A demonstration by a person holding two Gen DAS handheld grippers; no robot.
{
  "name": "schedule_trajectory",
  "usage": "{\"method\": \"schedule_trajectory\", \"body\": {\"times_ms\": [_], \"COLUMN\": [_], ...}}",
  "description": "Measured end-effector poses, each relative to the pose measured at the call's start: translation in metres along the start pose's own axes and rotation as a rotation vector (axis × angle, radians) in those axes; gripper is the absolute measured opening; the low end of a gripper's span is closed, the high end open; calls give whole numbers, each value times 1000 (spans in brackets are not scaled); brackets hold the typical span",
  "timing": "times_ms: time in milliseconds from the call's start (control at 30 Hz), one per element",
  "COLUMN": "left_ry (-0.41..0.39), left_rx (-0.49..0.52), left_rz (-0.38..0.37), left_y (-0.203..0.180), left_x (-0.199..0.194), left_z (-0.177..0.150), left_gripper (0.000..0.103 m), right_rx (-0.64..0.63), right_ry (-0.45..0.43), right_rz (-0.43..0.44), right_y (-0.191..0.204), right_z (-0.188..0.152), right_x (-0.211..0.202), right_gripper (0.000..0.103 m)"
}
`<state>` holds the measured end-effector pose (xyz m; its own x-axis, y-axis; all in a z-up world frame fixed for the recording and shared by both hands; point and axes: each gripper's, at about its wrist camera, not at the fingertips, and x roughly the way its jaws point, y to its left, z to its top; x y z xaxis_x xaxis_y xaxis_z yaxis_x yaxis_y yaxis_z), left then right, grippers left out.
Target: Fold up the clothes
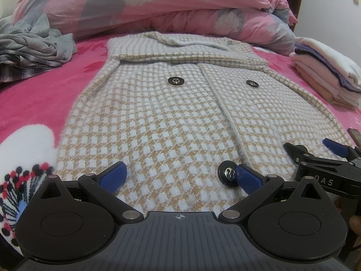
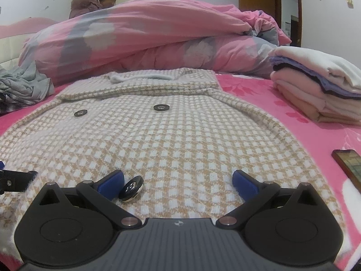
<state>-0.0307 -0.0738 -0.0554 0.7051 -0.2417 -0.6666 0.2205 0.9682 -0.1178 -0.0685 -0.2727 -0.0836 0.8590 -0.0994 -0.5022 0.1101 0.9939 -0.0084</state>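
A tan-and-white checked knit cardigan [image 1: 171,113] with black buttons lies flat on the pink bed, its sleeves folded across the top. My left gripper [image 1: 180,176] is open, low over the near hem, with one blue pad touching a black button [image 1: 227,174]. My right gripper [image 2: 178,183] is open too, over the hem's right part of the cardigan [image 2: 171,140], a loose-standing button [image 2: 132,188] by its left pad. In the left wrist view the right gripper [image 1: 315,151] shows at the right edge.
A stack of folded clothes [image 2: 315,90] sits at the right. A grey crumpled garment pile [image 1: 33,45] lies at the left. A pink duvet [image 2: 146,38] is heaped behind. A phone [image 2: 348,164] rests on the sheet at right. A person [image 2: 94,0] sits far back.
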Motion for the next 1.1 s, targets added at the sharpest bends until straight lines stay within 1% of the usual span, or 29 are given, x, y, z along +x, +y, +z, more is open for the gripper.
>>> {"method": "schedule_trajectory", "body": {"times_ms": [633, 833, 1000, 1100], "left_ry": [4, 1, -2, 0], "left_rx": [-24, -18, 9, 10], "left_rz": [10, 7, -15, 6], "left_y": [-1, -1, 2, 0], "left_x": [-1, -1, -1, -5], "left_z": [1, 1, 0, 5], "left_gripper": [103, 103, 103, 103], "right_rx": [-8, -9, -10, -10], "right_ry": [-11, -13, -14, -13], "right_rz": [4, 5, 6, 7], "right_y": [1, 0, 0, 0], "right_z": [-2, -2, -3, -3], "right_x": [0, -1, 0, 0], "right_gripper": [103, 103, 103, 103]}}
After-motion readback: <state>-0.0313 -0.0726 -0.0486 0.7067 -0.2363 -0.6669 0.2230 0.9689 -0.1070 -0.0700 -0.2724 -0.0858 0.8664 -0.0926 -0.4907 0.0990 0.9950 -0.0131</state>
